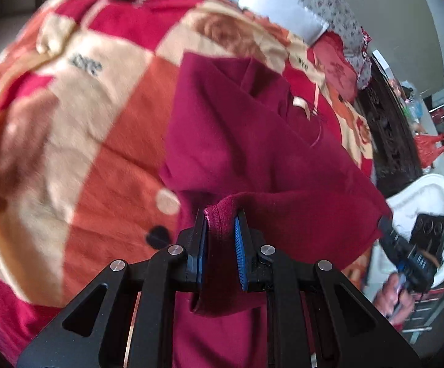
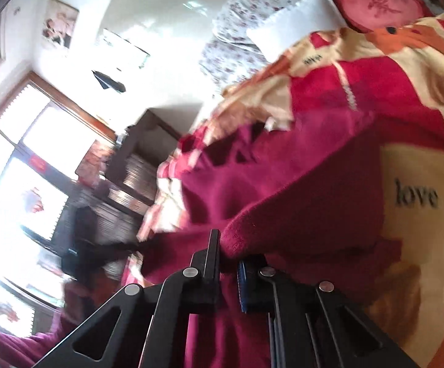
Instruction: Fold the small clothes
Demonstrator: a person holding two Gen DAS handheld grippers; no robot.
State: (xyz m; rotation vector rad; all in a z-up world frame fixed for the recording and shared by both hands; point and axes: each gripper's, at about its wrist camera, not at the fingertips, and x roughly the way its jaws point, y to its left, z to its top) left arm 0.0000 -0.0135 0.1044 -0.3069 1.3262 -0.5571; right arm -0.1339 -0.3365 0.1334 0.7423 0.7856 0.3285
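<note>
Garment [image 1: 252, 153] — a dark red knit top — lies spread on the bed over a blanket [image 1: 78, 116] checked in red, orange and cream, with the word "love" printed on it. I have my left gripper [image 1: 222, 224] clamped on a stitched hem of the garment; the cloth bunches between the blue pads [image 1: 239, 245] and hangs down below them. From that hold the fabric runs up and away across the blanket, and a pale label [image 1: 300, 104] shows near the collar.

On the right wrist view my right gripper [image 2: 228, 251] is closed on a thick rolled edge of the same garment [image 2: 283, 184]; the fold sits between its fingers, and the rest spreads toward the cream square of the blanket [image 2: 421, 168]. That view is blurred, so I cannot tell which part of the garment this edge is.

In the left wrist view the right gripper [image 1: 389, 233] shows at the garment's far right corner, with a hand [image 1: 393, 299] behind it. A white pillow [image 1: 283, 9] and a red cushion [image 1: 335, 64] lie at the head of the bed.
</note>
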